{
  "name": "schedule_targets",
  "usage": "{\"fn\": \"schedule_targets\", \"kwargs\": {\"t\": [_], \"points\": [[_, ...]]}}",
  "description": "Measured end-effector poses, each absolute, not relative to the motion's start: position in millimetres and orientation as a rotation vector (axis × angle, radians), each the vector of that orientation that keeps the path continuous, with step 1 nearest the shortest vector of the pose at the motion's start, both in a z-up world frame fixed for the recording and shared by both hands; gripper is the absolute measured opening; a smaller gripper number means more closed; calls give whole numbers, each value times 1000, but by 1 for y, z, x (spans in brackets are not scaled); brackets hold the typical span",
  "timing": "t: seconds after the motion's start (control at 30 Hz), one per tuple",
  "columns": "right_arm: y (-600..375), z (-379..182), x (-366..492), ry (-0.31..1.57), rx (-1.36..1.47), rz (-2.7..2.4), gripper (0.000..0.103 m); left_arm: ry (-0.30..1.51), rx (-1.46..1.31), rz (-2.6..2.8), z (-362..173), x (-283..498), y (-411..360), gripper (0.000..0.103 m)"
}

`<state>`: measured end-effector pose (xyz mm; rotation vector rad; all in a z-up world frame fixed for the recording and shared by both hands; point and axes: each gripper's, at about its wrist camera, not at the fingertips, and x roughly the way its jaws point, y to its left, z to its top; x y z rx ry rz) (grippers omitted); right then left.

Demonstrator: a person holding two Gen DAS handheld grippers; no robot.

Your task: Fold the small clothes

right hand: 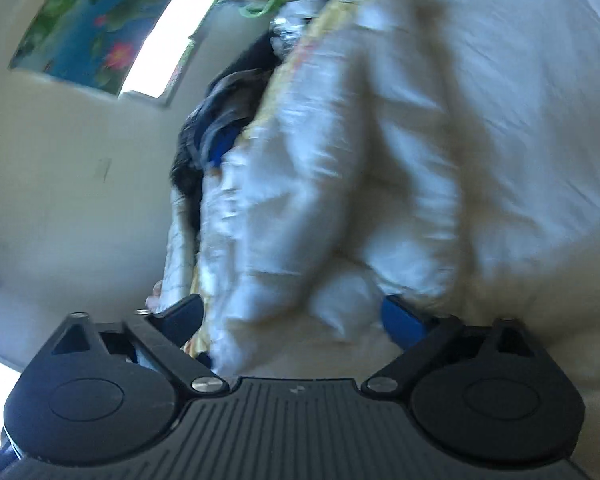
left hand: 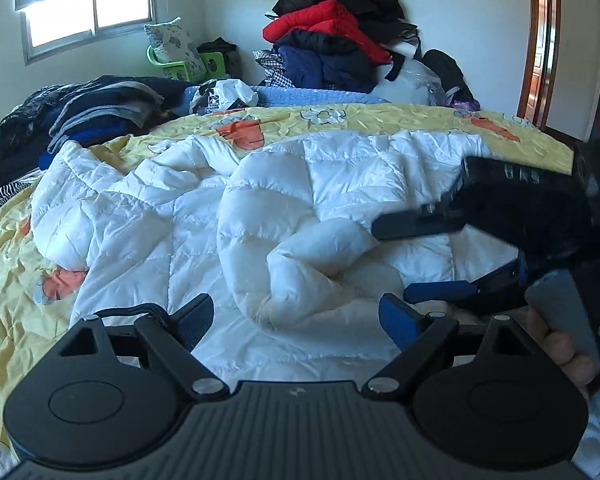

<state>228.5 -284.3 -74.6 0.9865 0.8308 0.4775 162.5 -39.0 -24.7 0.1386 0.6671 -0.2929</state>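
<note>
Right now a white quilted puffer jacket [left hand: 260, 208] lies spread and rumpled across the bed, on a crinkled yellow bedspread [left hand: 16, 280] printed with orange carrots and pale flowers. Its shell is glossy and smooth, stitched into puffy squares, and one sleeve curls into a thick roll near the middle.

The left gripper [left hand: 296, 316] hangs just over the near part of the jacket, its two flat fingers spread wide with nothing between them but the fabric below — the pads do not press on it. The right gripper [left hand: 432, 256] comes in from the right edge, its black and blue fingers apart, one above and one below a fold of the jacket; in its own blurred view [right hand: 292, 316] the white padding bulges between the splayed fingers, and whether they touch it cannot be told. A hand [left hand: 568, 344] grips the grey handle at the right.

Behind, a soft heap of red, navy and black coats [left hand: 332, 44] rises against the wall, and folded dark clothes [left hand: 100, 112] sit at the left.
</note>
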Motion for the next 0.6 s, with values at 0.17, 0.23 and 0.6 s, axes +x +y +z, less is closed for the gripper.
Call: {"fn": "schedule_targets", "kwargs": {"t": [0.17, 0.23, 0.6], "points": [[-308, -69, 210, 816, 1061, 489, 86, 643, 150, -303, -23, 168, -53, 91], [-329, -57, 196, 749, 1099, 499, 87, 617, 129, -307, -25, 170, -58, 91], [-590, -23, 68, 337, 1062, -268, 83, 589, 223, -255, -89, 180, -83, 99]]}}
